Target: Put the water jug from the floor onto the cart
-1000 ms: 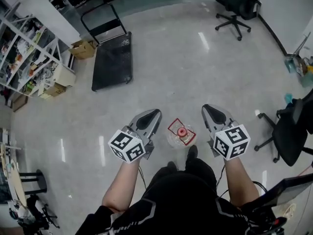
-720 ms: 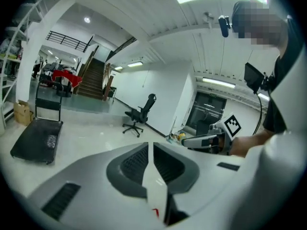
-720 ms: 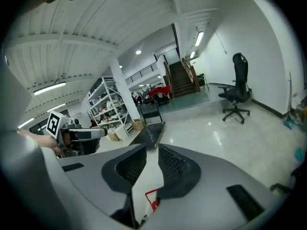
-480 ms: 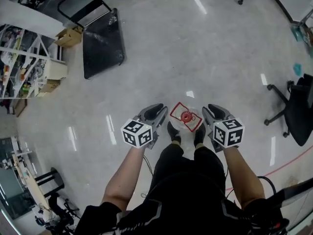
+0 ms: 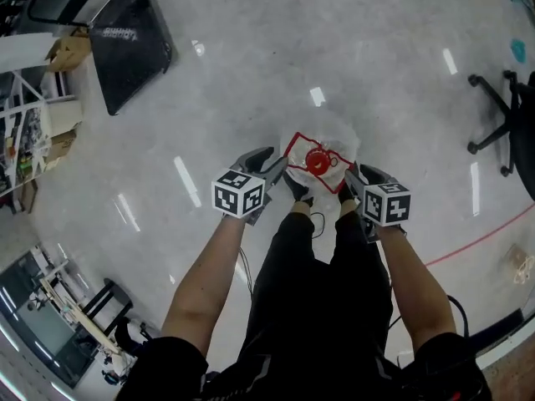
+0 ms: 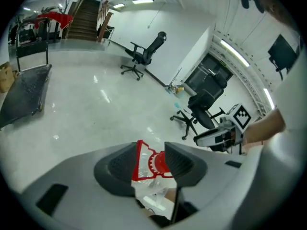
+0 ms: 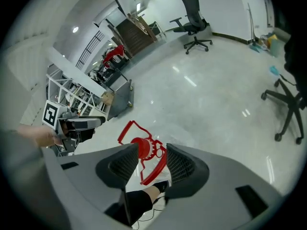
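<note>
The clear water jug [image 5: 333,143] with a red cap and red carry handle [image 5: 316,162] stands on the floor just ahead of the person's shoes. My left gripper [image 5: 276,170] is at the handle's left side and my right gripper [image 5: 351,179] at its right. Both point steeply down with jaws opening. In the left gripper view the red handle [image 6: 145,163] shows in the gap of the left gripper [image 6: 149,158]. The right gripper [image 7: 152,160] likewise frames the handle [image 7: 144,153]; no pad presses on it. The black platform cart [image 5: 125,36] lies far off at upper left.
Shelving and cardboard boxes [image 5: 58,57] stand left of the cart. An office chair [image 5: 506,115] is at the right, with more chairs [image 6: 204,107] in the left gripper view. A red line [image 5: 476,241] crosses the floor. The person's legs [image 5: 322,257] stand right behind the jug.
Both grippers dropped from waist height down to the jug and tipped downward, closing in on either side of the handle. Their jaws went from shut to open. The head view tilted down.
</note>
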`<state>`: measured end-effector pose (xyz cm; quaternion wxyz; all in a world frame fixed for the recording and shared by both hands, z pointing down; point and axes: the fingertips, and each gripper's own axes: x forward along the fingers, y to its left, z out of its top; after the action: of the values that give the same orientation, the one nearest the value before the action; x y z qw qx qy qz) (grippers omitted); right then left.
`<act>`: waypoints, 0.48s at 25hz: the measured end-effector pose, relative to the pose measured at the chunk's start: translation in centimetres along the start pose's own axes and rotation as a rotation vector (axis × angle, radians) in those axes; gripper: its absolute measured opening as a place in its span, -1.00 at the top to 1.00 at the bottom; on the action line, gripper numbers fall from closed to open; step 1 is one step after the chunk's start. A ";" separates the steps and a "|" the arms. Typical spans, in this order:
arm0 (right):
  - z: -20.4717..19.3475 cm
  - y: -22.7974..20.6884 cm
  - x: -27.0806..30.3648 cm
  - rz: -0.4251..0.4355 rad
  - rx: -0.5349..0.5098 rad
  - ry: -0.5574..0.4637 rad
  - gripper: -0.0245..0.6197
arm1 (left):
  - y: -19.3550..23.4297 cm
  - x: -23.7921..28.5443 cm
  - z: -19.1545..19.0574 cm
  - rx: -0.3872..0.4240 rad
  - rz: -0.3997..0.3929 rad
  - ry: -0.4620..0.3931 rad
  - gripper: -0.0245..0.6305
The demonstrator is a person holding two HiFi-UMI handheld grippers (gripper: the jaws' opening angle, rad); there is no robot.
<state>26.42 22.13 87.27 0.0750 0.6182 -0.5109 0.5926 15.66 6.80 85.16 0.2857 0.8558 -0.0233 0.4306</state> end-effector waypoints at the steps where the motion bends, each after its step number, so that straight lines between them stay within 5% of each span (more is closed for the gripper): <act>1: -0.7 -0.8 0.7 -0.003 0.023 0.001 0.42 | 0.4 1.2 -0.9 -0.002 -0.001 0.024 0.45; 12: -5.6 -3.7 6.9 -0.013 0.176 0.056 0.37 | 3.3 9.0 -6.7 -0.030 -0.015 0.166 0.39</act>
<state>23.84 24.05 96.32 0.0388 0.6090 -0.4505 0.6517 15.51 9.32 96.56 0.3025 0.8131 0.0002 0.4974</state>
